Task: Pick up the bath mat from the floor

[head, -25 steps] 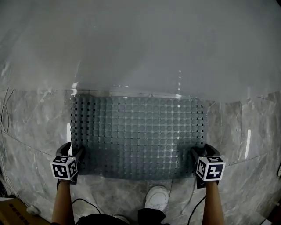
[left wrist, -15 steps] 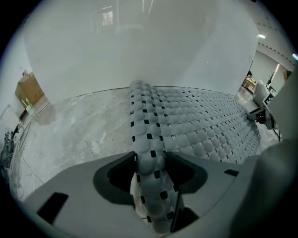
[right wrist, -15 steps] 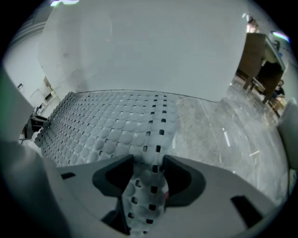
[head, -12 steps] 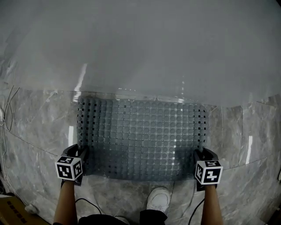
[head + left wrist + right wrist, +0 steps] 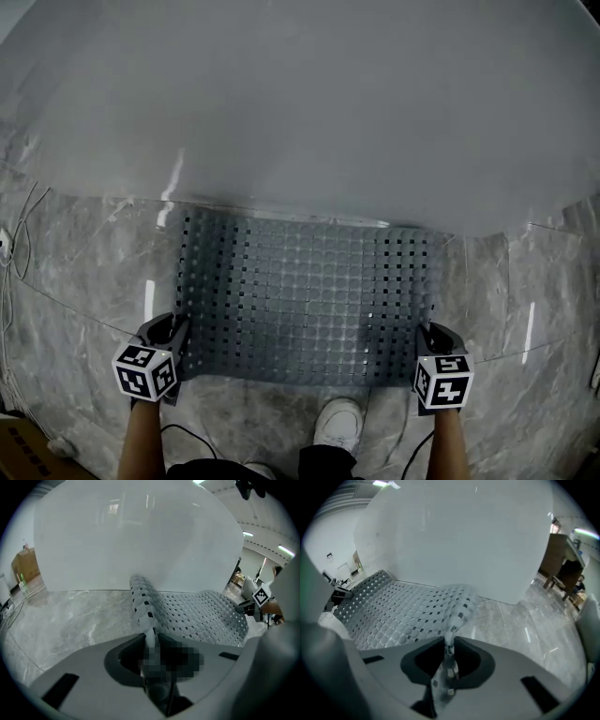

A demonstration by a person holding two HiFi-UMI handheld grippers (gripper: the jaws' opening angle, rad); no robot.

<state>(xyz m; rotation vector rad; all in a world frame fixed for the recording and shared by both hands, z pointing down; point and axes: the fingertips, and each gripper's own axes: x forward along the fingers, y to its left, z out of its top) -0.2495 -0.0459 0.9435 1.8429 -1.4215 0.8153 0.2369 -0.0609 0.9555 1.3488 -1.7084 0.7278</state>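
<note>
In the head view the mat [image 5: 305,295] lies on the marble floor [image 5: 84,272], its far edge against a white panel [image 5: 300,103]. Our left tool [image 5: 175,330] is at its near left corner, our right tool [image 5: 428,339] at its near right corner. In the left gripper view the left tool's [image 5: 151,644] jaws are closing on the mat's [image 5: 197,613] edge, which bunches up between them. In the right gripper view the right tool's [image 5: 450,651] jaws are closing too, pinching a fold of mat [image 5: 403,611].

Grey perforated bath mat [image 5: 309,300], marbled floor [image 5: 84,272]
</note>
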